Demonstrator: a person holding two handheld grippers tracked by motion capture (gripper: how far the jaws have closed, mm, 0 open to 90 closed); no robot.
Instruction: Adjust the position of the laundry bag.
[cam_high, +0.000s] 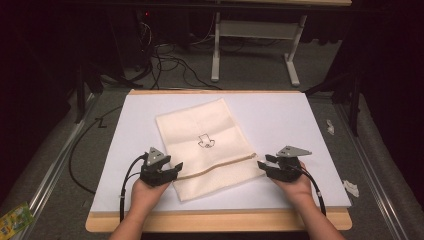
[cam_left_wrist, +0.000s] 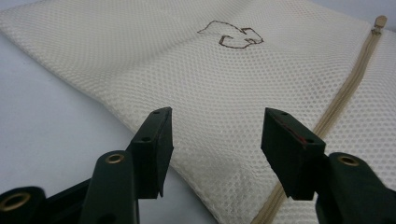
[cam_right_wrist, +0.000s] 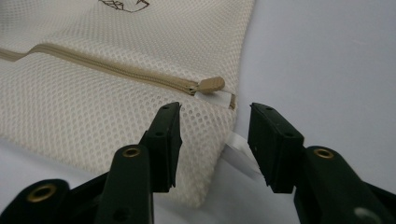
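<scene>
A white board (cam_high: 280, 115) lies on a wooden table (cam_high: 220, 221) over grey carpet (cam_high: 250, 65). Behind stands a white desk frame (cam_high: 252, 30), black cables (cam_high: 170, 60) beside it; the room is dark

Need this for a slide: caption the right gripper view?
Right hand-held gripper open astride the mesh bag's corner, just below the zipper pull.

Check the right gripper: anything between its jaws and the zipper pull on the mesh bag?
Nothing visible. The right gripper is open at the mesh bag edge, with the zipper pull just ahead; a white tag lies between the jaws.
</scene>
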